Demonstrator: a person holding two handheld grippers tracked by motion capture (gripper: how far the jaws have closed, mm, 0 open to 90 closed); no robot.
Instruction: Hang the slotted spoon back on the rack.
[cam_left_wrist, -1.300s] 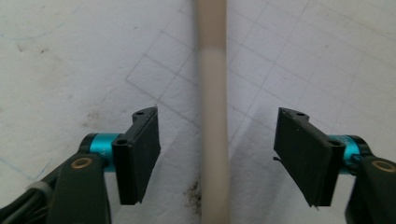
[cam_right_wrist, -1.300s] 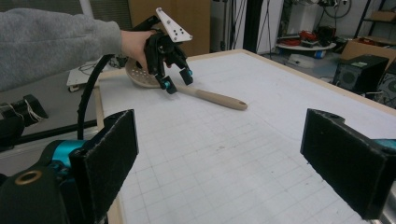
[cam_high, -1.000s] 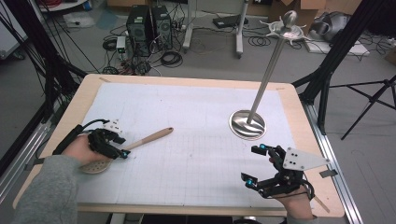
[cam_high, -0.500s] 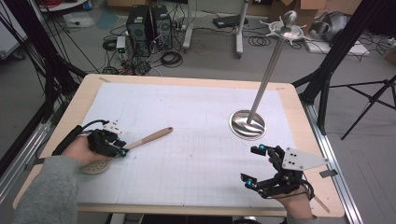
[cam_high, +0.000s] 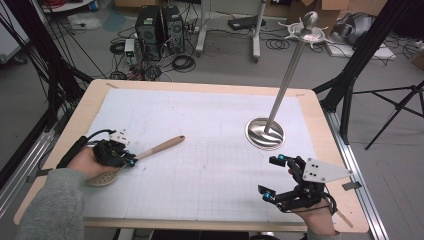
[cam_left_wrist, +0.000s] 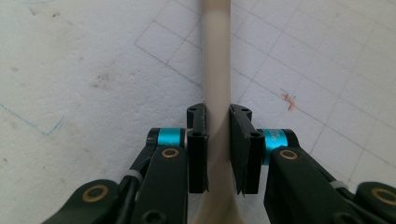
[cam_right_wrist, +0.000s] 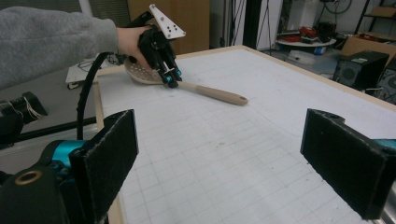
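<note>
High view: wooden-rimmed table (cam_high: 80, 107), white gridded mat (cam_high: 200, 130), cluttered cable-strewn floor (cam_high: 210, 45).

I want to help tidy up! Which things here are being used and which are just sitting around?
Being used:
- spoon, its handle between the jaws of the left gripper, which have just been closing on it
- left gripper

Just there:
- metal stand, upright on the table
- right gripper, open, holding nothing
- computer boxes on the floor
</note>
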